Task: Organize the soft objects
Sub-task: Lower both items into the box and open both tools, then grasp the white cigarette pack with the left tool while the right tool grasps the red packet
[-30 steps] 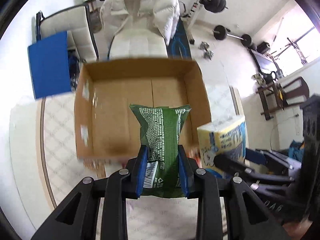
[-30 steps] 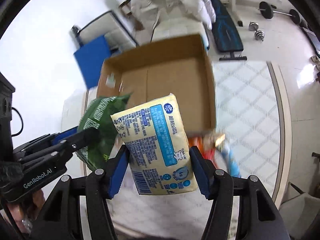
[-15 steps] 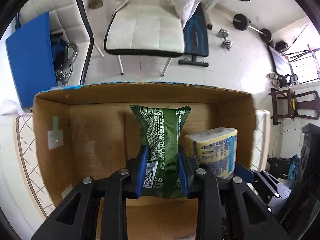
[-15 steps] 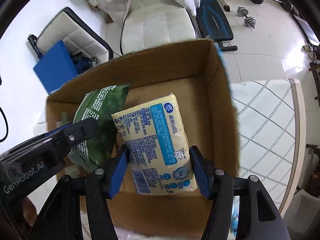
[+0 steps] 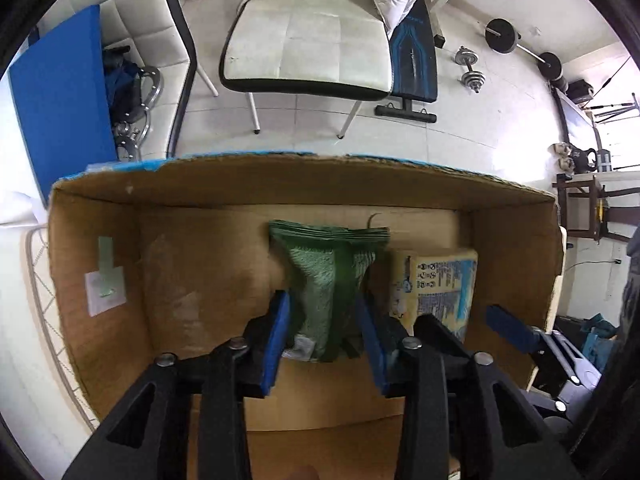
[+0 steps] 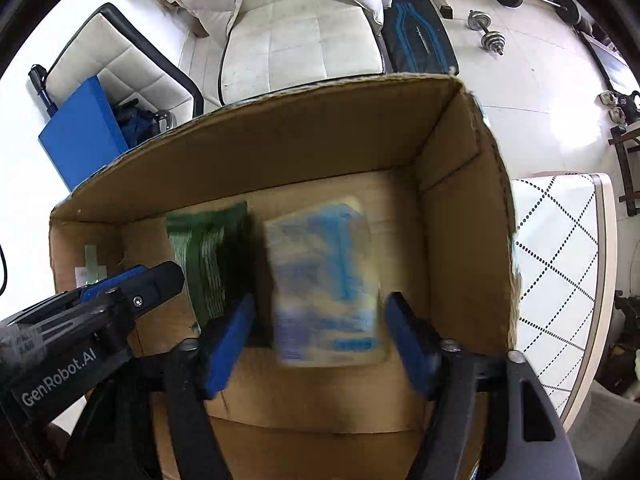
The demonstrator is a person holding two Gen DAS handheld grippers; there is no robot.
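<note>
Both grippers hang over an open cardboard box (image 5: 200, 200). My left gripper (image 5: 324, 320) is open, its blue pads apart from the green soft pack (image 5: 328, 280), which sits blurred between them inside the box. My right gripper (image 6: 320, 320) is open, with clear gaps on both sides of the yellow-and-blue tissue pack (image 6: 324, 280), which is blurred inside the box (image 6: 460, 200). The tissue pack (image 5: 436, 280) lies just right of the green pack (image 6: 208, 256). The left gripper's finger (image 6: 132, 284) shows in the right wrist view.
A white chair (image 5: 308, 48) stands behind the box. A blue board (image 5: 60, 96) leans at the left. A weight bench (image 5: 412, 52) and dumbbells (image 5: 472, 72) lie on the floor beyond. A patterned tabletop (image 6: 560, 280) shows right of the box.
Both grippers have moved over and down into the box, then opened. The green pack and the tissue pack have left the pads and are dropping inside.
</note>
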